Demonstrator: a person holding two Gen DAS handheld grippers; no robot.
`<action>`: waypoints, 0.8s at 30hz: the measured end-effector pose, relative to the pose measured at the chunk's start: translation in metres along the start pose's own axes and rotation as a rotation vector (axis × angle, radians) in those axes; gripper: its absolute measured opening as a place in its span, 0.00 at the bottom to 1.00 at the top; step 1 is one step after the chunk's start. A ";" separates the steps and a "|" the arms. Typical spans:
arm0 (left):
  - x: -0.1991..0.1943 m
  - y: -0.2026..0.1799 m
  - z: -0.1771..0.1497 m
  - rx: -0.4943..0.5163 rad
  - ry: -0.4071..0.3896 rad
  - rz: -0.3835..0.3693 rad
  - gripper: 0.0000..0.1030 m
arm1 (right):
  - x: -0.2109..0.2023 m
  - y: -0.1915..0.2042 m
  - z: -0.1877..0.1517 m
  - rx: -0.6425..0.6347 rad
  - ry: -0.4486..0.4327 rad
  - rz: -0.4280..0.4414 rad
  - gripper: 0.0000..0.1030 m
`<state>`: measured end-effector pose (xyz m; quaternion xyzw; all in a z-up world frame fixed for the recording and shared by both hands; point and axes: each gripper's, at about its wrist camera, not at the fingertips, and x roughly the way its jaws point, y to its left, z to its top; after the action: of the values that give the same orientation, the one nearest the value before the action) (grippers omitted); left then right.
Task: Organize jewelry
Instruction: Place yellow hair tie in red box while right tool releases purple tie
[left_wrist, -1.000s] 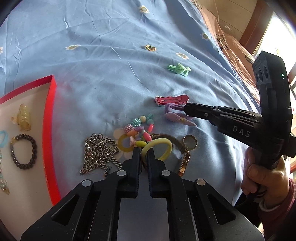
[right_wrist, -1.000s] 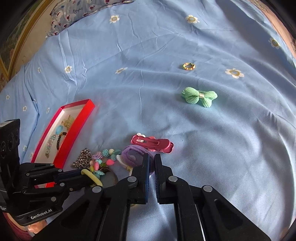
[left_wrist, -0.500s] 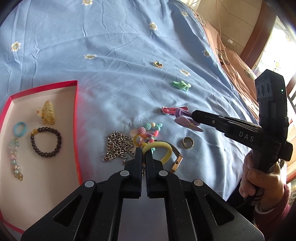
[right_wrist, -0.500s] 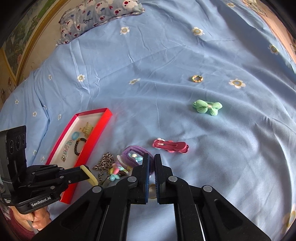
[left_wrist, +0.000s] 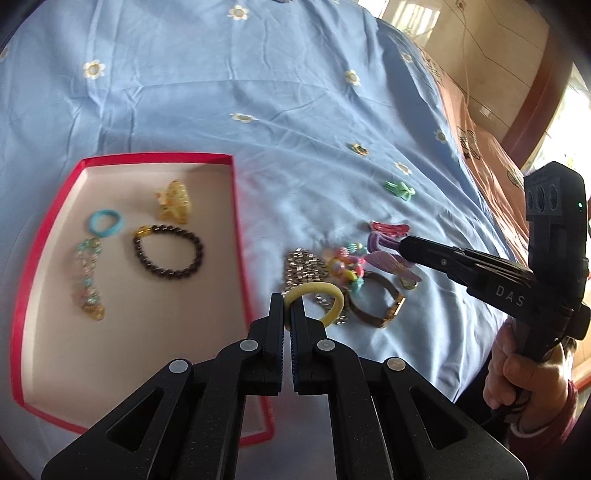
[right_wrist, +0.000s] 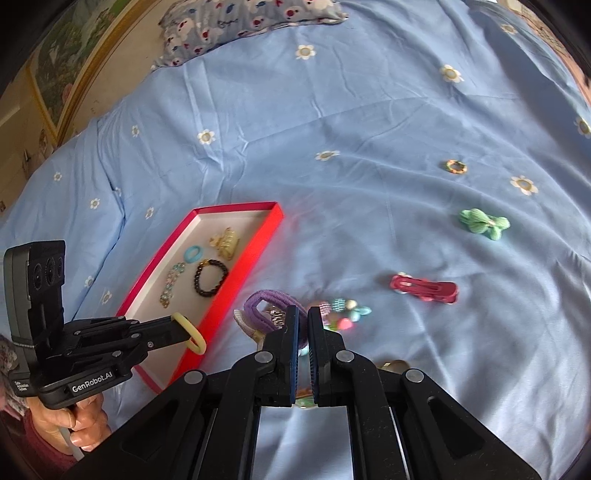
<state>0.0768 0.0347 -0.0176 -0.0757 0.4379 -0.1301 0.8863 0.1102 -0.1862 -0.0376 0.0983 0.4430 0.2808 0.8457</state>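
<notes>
The left gripper (left_wrist: 287, 308) pinches the yellow hair tie (left_wrist: 320, 297) by the red tray's (left_wrist: 238, 221) edge; the right gripper (right_wrist: 302, 321) clamps the purple hair tie (right_wrist: 271, 301).

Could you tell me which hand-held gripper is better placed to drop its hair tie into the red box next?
Left. The left hand-held gripper holds the yellow hair tie by the red box; the right one's purple tie is farther off.
</notes>
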 end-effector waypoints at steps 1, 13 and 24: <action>-0.002 0.005 -0.001 -0.009 -0.003 0.005 0.02 | 0.001 0.005 0.000 -0.009 0.002 0.006 0.04; -0.030 0.057 -0.016 -0.111 -0.042 0.075 0.02 | 0.021 0.060 0.001 -0.096 0.031 0.077 0.04; -0.046 0.098 -0.022 -0.187 -0.066 0.131 0.02 | 0.051 0.104 0.002 -0.166 0.071 0.135 0.04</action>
<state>0.0486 0.1410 -0.0209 -0.1334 0.4229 -0.0279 0.8959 0.0945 -0.0722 -0.0285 0.0476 0.4401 0.3759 0.8141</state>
